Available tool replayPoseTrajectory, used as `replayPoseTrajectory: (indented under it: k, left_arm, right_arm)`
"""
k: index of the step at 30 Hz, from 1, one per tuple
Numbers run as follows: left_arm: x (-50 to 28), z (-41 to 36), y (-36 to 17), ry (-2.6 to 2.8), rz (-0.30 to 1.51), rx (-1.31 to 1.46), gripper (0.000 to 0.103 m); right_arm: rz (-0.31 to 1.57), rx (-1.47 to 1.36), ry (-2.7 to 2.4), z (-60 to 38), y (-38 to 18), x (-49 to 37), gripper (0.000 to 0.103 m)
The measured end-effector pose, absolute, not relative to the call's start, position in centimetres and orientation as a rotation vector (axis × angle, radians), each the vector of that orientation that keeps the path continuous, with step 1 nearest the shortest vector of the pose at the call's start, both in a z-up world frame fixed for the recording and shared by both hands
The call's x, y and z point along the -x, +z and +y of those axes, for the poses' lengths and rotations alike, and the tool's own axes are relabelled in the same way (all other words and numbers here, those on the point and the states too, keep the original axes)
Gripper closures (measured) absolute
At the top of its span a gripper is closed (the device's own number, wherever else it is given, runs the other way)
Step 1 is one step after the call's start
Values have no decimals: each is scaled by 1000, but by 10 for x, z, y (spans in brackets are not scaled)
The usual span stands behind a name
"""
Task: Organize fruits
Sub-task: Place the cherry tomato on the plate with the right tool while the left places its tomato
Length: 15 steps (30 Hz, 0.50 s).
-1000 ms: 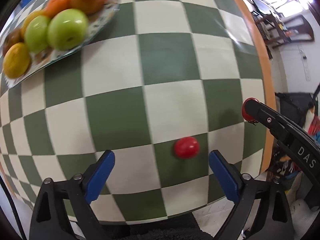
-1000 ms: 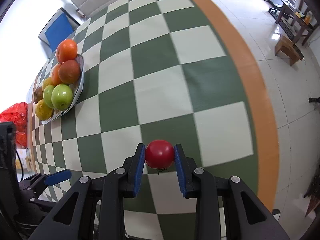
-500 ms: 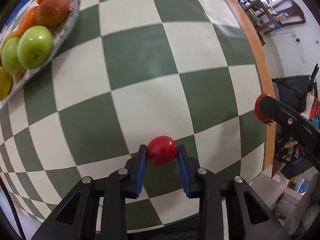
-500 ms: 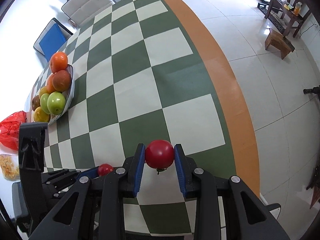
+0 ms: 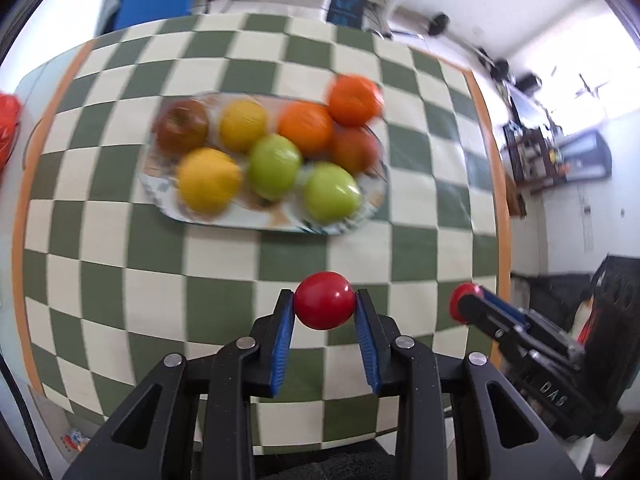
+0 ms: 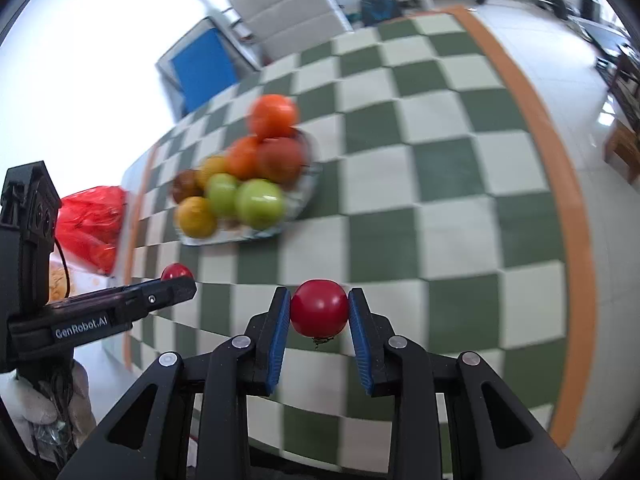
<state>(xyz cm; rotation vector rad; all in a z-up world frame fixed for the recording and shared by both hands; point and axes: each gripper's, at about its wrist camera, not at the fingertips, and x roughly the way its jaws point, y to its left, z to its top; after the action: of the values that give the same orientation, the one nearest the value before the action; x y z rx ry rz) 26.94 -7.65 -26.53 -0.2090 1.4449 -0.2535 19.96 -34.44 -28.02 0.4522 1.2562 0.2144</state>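
My left gripper is shut on a small red tomato, held above the checkered table. My right gripper is shut on a second red tomato. A glass plate further out on the table holds several fruits: green apples, oranges, yellow citrus and a brownish apple. The plate shows left of centre in the right wrist view. Each gripper appears in the other's view, the right one with its tomato, the left one too.
The green-and-cream checkered table has an orange border. A red plastic bag lies at the table's left end. A blue chair and a grey chair stand beyond the table.
Over the second my left gripper closed on the tomato on the table and lifted it. Both grippers have since risen and swung toward the fruit plate, each holding a tomato.
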Motion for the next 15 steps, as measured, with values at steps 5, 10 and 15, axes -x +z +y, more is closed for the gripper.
replayPoseTrajectory:
  k: [5, 10, 15]
  left_arm:
    - [-311, -7, -277, -202, 1447, 337, 75]
    - [-347, 31, -313, -224, 1517, 478, 75]
    - [-376, 48, -356, -251, 1604, 587, 75]
  right_arm:
    - [1254, -434, 325, -260, -277, -246, 71]
    - [1295, -445, 314, -198, -306, -278, 71]
    - [1343, -513, 254, -179, -348, -301, 71]
